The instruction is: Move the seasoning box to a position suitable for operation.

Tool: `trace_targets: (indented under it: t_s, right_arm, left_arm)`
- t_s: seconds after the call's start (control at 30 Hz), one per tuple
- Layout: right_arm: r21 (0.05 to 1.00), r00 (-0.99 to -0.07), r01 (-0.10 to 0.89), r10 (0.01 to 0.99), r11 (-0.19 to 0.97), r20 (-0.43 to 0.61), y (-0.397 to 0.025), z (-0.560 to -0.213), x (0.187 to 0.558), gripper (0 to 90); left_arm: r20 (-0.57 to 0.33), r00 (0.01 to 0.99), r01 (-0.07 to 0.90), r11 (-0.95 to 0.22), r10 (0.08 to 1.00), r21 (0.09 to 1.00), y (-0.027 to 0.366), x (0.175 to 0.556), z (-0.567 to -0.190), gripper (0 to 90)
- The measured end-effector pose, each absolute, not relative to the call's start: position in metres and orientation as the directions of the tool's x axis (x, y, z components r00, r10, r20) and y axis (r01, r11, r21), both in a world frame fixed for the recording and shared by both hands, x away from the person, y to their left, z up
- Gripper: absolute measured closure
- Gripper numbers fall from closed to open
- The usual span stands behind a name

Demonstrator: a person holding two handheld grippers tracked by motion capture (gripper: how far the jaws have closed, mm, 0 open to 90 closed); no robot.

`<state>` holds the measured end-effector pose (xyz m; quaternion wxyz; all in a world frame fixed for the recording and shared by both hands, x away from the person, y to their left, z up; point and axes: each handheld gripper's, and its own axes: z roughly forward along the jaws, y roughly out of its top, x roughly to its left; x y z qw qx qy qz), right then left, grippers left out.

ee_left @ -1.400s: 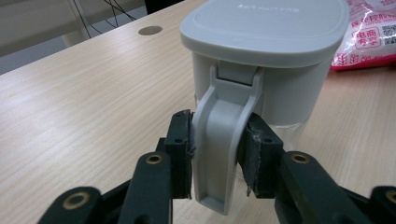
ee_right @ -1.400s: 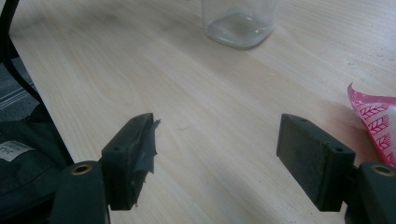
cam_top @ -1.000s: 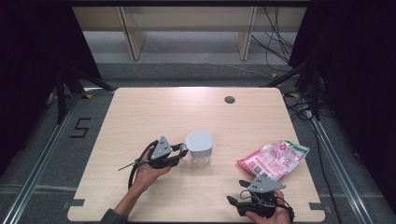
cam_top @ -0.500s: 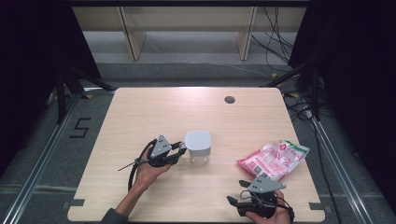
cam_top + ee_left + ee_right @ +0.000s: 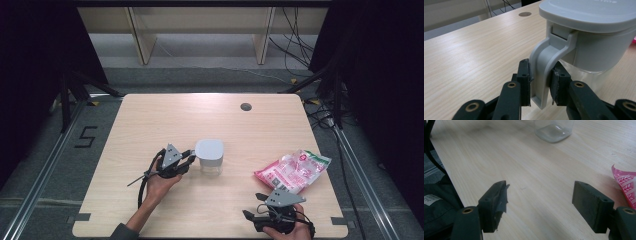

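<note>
The table (image 5: pixel 150 130) spreads out pale and wood-grained, with a small dark round hole (image 5: pixel 245 106) set in its top near the far edge. On the right side of it lies the pink and white bag (image 5: pixel 292 171), flat, crinkled, and sealed as far as the high view tells; what is inside cannot be made out. Its pink edge (image 5: pixel 625 187) pokes into the right gripper view too.

Centre stage, the clear jar (image 5: pixel 209 157) stands upright near the middle of the table, capped by a grey lid (image 5: pixel 209 149) that sits square on top. Through the glassy base (image 5: pixel 554 128) nothing can be seen inside; it looks empty. A grey clasp (image 5: pixel 543 72) hangs down from the lid's edge along the jar's side.

And there is the left gripper (image 5: pixel 186 158), held low just left of the jar, its fingers (image 5: pixel 524 82) clamped on that grey clasp from both sides, pads pressed against it with no gap.

Down at the near right corner, the right gripper (image 5: pixel 252 206) sits close above the table, well apart from the jar and just in front of the bag. Its fingers (image 5: pixel 495 203) are spread wide, bare wood between them, touching nothing.
</note>
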<state>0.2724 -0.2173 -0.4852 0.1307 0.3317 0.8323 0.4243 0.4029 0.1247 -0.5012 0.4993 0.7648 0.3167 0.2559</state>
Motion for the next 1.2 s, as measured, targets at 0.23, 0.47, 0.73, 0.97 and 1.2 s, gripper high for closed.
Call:
trace_targets:
  t_s: [0.23,0.47,0.73,0.97,1.2]
  right_arm:
    - [0.789,-0.749,0.447,0.659,0.423,0.071,-0.217,-0.485,0.273,29.0]
    - [0.788,-0.752,0.450,0.654,0.419,0.082,-0.218,-0.486,0.273,29.0]
    - [0.788,-0.748,0.450,0.659,0.420,0.076,-0.218,-0.485,0.273,29.0]
    - [0.789,-0.755,0.452,0.650,0.416,0.090,-0.220,-0.486,0.275,29.0]
    - [0.794,-0.745,0.449,0.662,0.409,0.080,-0.221,-0.486,0.275,28.8]
  left_arm:
    - [0.066,0.680,0.230,-0.298,0.730,0.927,0.123,0.400,-0.501,72.1]
    - [0.054,0.689,0.242,-0.299,0.723,0.923,0.119,0.396,-0.500,71.7]
    - [0.030,0.694,0.251,-0.282,0.719,0.926,0.117,0.394,-0.500,69.7]
    - [0.027,0.722,0.258,-0.305,0.692,0.917,0.122,0.388,-0.491,54.0]
    - [0.015,0.747,0.263,-0.317,0.664,0.911,0.129,0.381,-0.480,44.9]
